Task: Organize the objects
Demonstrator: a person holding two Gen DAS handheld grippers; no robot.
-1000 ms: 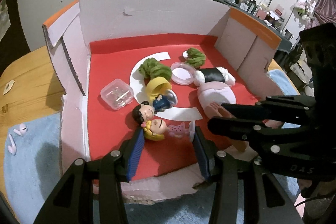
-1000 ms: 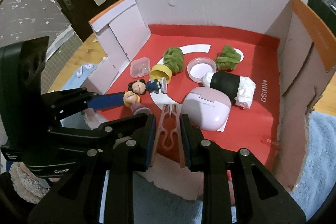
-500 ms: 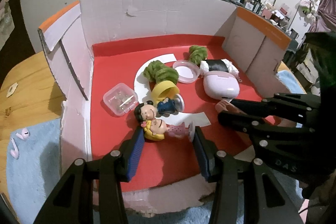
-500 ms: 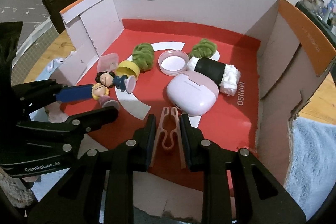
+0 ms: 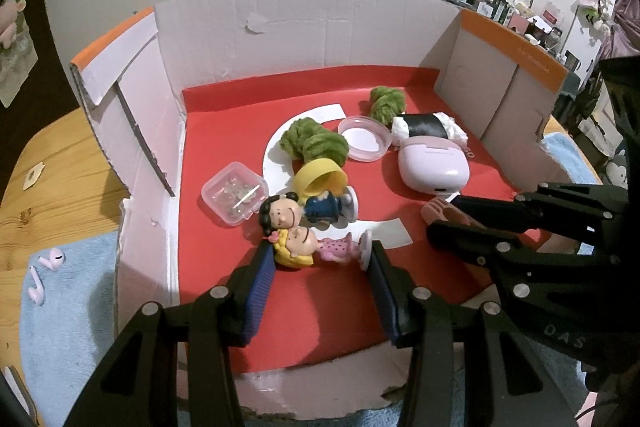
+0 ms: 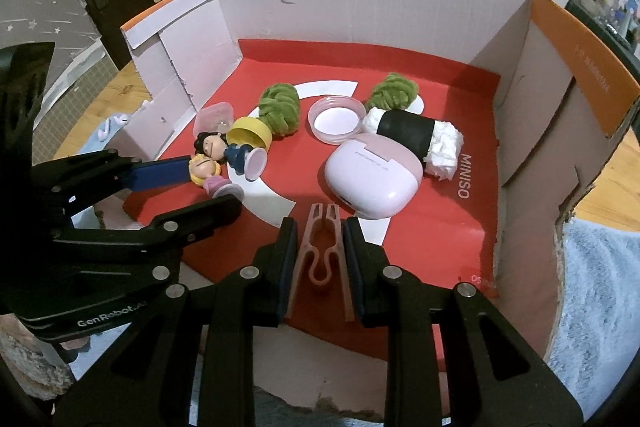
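Observation:
In the left wrist view my left gripper (image 5: 320,255) is shut on a small figurine (image 5: 304,247) with yellow hair and a pink dress, lying crosswise between the blue pads just above the red floor of the cardboard box (image 5: 320,39). The right wrist view shows that left gripper (image 6: 210,185) and figurine (image 6: 206,171) from the side. My right gripper (image 6: 320,227) is shut on a pink clothes clip (image 6: 306,247), over the box's near edge. From the left wrist view, the right gripper (image 5: 440,215) and clip (image 5: 434,205) are at the right.
On the box floor lie a dark-haired figurine in blue (image 5: 280,213), a yellow cup (image 5: 320,179), green fuzzy balls (image 5: 316,143), a clear small case (image 5: 234,193), a round pink lid (image 5: 364,139), a pink earbud case (image 5: 434,171) and a black-and-white roll (image 5: 428,127). Pink earbuds (image 5: 44,267) rest on blue cloth outside.
Both grips hold as before. Both views have tipped up a little, and in the left wrist view the right gripper with its clip has drifted slightly to the right.

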